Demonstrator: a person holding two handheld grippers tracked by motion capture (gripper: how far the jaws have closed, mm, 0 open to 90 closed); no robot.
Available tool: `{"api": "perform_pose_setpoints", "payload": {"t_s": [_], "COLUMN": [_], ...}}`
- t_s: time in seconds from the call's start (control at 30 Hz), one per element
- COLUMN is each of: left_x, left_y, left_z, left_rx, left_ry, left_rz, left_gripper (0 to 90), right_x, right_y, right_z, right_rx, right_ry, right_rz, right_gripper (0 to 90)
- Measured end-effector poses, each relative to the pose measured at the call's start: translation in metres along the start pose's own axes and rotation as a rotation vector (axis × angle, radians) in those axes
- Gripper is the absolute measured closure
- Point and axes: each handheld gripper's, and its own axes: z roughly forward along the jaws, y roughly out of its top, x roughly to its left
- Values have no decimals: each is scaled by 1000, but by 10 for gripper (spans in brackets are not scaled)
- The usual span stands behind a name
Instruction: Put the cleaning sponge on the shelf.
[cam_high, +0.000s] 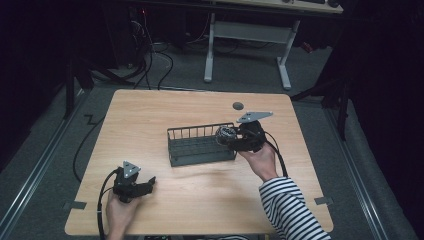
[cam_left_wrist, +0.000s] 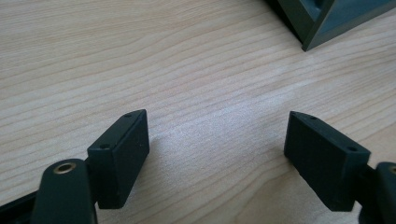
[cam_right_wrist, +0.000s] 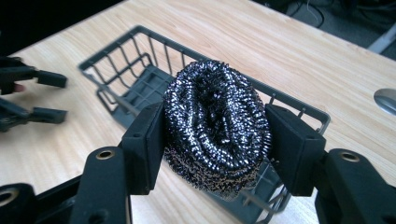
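A dark steel-wool scouring pad (cam_right_wrist: 217, 126) is squeezed between the two black jaws of my right gripper (cam_right_wrist: 217, 140), which is shut on it. In the high view that gripper (cam_high: 231, 136) holds the scouring pad (cam_high: 226, 135) above the right end of a grey wire basket (cam_high: 200, 145). The basket (cam_right_wrist: 121, 79) lies just behind and below the pad in the right gripper view. My left gripper (cam_high: 151, 182) rests near the table's front left, open, and its jaws (cam_left_wrist: 217, 158) stand wide apart over bare wood.
The wooden table (cam_high: 150, 110) has a small round grey grommet (cam_high: 238, 105) near its far edge. One corner of the basket (cam_left_wrist: 322, 23) shows ahead of the left gripper. Cables and a white desk frame (cam_high: 250, 45) lie on the floor beyond.
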Motion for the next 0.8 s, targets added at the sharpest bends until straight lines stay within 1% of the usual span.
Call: {"api": "perform_pose_setpoints", "payload": {"t_s": [0.17,0.3,0.4,0.5,0.57,0.67,0.73,0.8], "left_x": [0,0,0,0,0,0,0,0], "left_y": [0,0,0,0,0,0,0,0], "left_z": [0,0,0,0,0,0,0,0], "left_rx": [1,2,2,1,2,1,1,2], "left_ry": [0,-1,-2,-2,-2,-2,-2,-2], "left_rz": [1,3,3,3,3,3,3,3], "left_gripper": [227,220,220,220,219,219,219,219], "right_x": [-7,-15,-19,-22,-23,-23,-23,-24], "right_y": [6,9,9,7,5,3,2,1], "right_z": [23,39,50,60,65,71,74,76], "right_rx": [54,82,101,137,151,169,191,194], "right_ry": [-15,-31,-41,-55,-61,-69,-77,-80], "right_rz": [27,75,100,106,114,112,119,112], "right_gripper": [412,409,408,404,401,393,387,380]}}
